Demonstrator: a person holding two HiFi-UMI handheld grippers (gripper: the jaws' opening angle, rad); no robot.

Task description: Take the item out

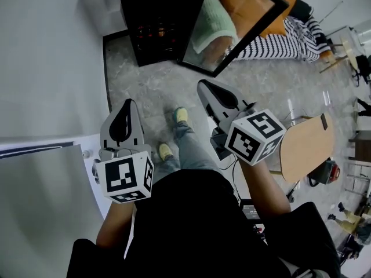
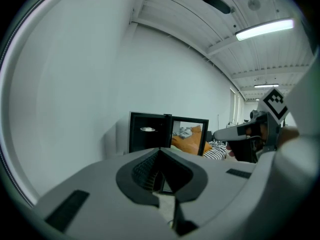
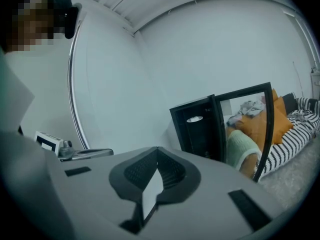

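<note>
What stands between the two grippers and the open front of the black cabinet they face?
Nothing visible does. Only bare floor lies between the left gripper, the right gripper and the black cabinet. Its glass door is swung open to the side.

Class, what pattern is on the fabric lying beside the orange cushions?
The fabric has black and white stripes. The head view shows it best.

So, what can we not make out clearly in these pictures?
1. Inside of the black cabinet: dark in every view; the head view shows only small reddish spots, no recognisable item.
2. Cabinet top: cut off by the head view's upper edge.
3. Glass door: orange and green shapes show in it; reflection or see-through, cannot tell.
</note>
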